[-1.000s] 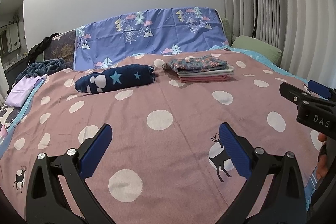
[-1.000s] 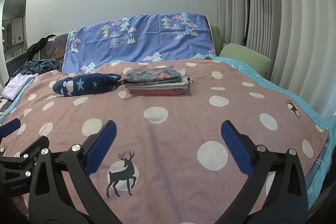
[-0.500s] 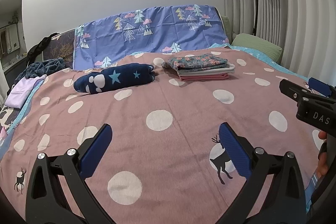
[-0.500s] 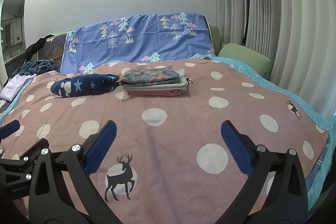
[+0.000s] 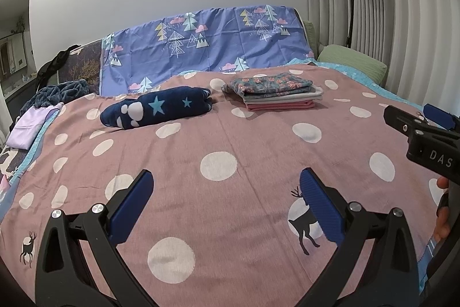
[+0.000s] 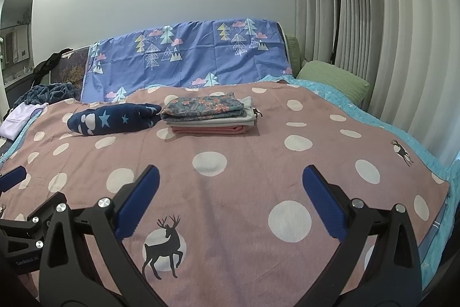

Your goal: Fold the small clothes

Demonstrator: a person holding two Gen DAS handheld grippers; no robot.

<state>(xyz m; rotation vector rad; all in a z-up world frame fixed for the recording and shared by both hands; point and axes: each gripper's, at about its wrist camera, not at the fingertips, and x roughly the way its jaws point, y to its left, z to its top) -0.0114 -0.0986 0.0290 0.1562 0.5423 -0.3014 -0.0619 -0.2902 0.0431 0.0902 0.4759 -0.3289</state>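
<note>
far left on the bed's edge lies a lilac garment (image 5: 27, 128), then a rolled navy star-print bundle (image 5: 156, 110) on the pink dotted blanket (image 5: 258, 148). just beside it, to the right, sits the stack of folded clothes (image 5: 276, 91) — floral piece on top, grey, then pink beneath. both the left gripper (image 5: 224, 203) and right gripper (image 6: 230, 199) hover near the blanket's front with jaws spread wide — nothing between them.

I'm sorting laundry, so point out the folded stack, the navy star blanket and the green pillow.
folded stack (image 6: 208, 117), right wrist view, grey middle layer.
navy star blanket (image 5: 156, 110), left wrist view, its middle.
green pillow (image 6: 333, 79), right wrist view, top face.
</note>
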